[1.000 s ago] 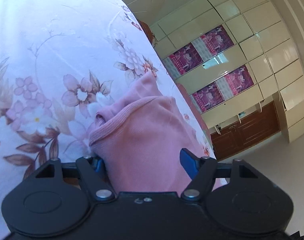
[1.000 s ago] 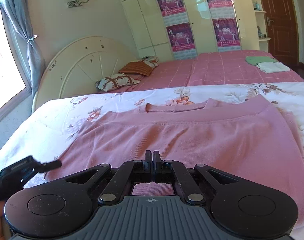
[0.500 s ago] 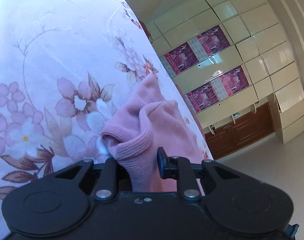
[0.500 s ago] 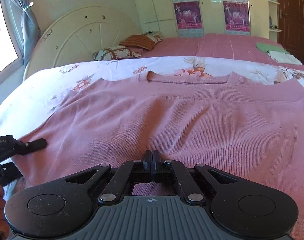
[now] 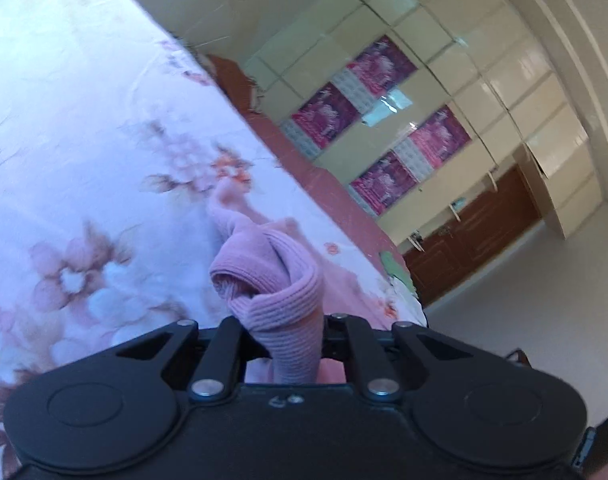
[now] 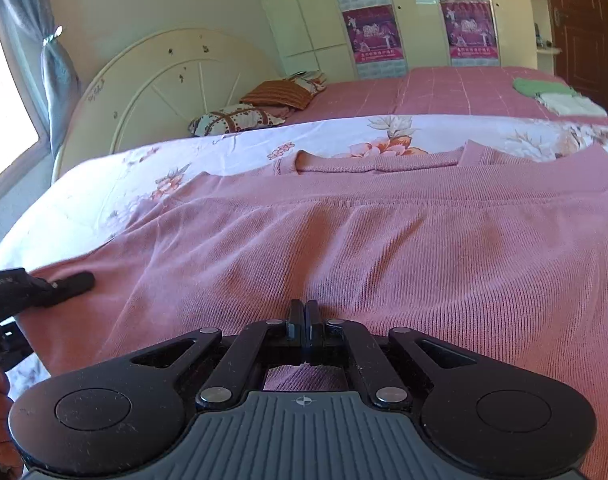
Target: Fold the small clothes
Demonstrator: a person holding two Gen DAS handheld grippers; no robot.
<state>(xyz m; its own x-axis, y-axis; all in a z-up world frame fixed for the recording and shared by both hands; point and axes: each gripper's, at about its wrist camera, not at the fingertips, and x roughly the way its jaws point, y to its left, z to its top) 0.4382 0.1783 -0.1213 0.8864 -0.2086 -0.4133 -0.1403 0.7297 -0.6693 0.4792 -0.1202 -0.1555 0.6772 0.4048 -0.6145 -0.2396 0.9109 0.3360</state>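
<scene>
My left gripper (image 5: 282, 326) is closing, clamping the pink sweater's (image 6: 384, 248) bunched cuff; right gripper (image 6: 304, 320) clenched empty, should pin the hem while folding.

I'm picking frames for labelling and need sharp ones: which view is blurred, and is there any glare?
Left wrist view: motion-blurred, the floral sheet smeared, the sweater bunched in the closing left gripper soft; glare on the glossy wardrobe. Right wrist view: sharp, knit ribs of the sweater clear past the right gripper; the window at left is blown out.
</scene>
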